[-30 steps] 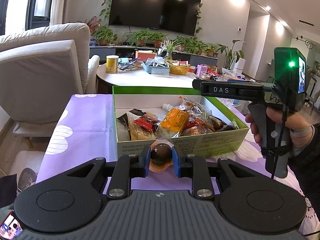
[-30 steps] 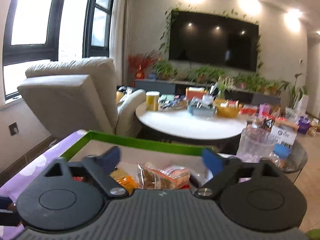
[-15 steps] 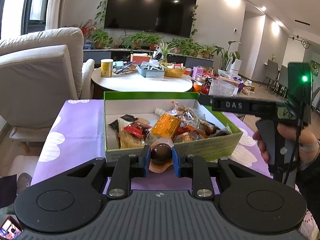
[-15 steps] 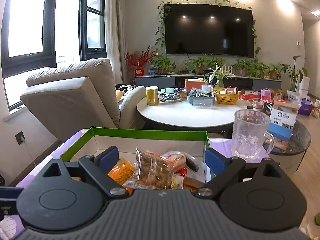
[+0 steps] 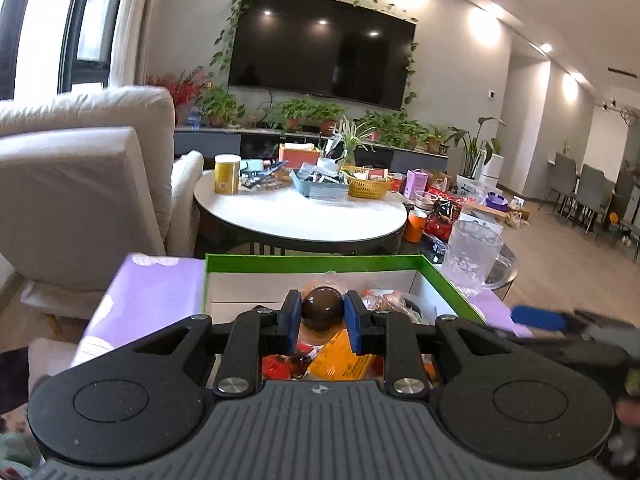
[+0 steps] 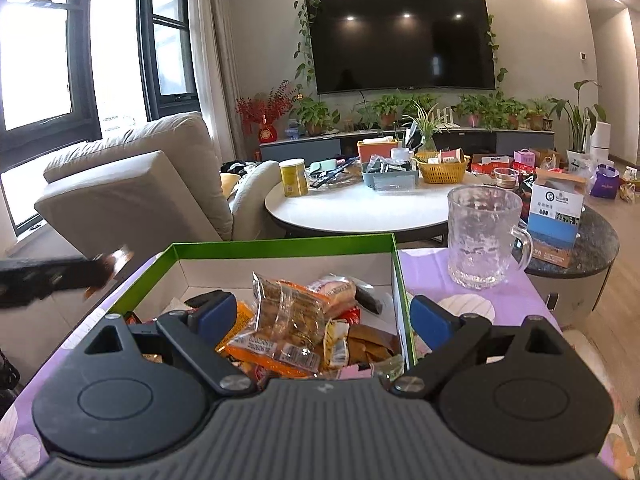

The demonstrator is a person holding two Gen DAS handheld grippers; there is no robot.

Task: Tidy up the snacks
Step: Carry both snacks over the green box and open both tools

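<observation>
Snack ball [image 5: 322, 313], round, dark and glossy: your left gripper [image 5: 322, 322] is clamping it between blue pads above the green-rimmed cardboard box [image 6: 280, 249]. Its wrapper is largely hiding behind the fingers. Your right gripper [image 6: 322, 316] is hanging wide apart, empty, over crinkly packets [image 6: 292, 320]; its far side is blurring out.

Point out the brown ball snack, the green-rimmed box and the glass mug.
brown ball snack [image 5: 322, 314], left wrist view, its rounded front.
green-rimmed box [image 6: 280, 249], right wrist view, far rim.
glass mug [image 6: 482, 240], right wrist view, middle of its wall.
</observation>
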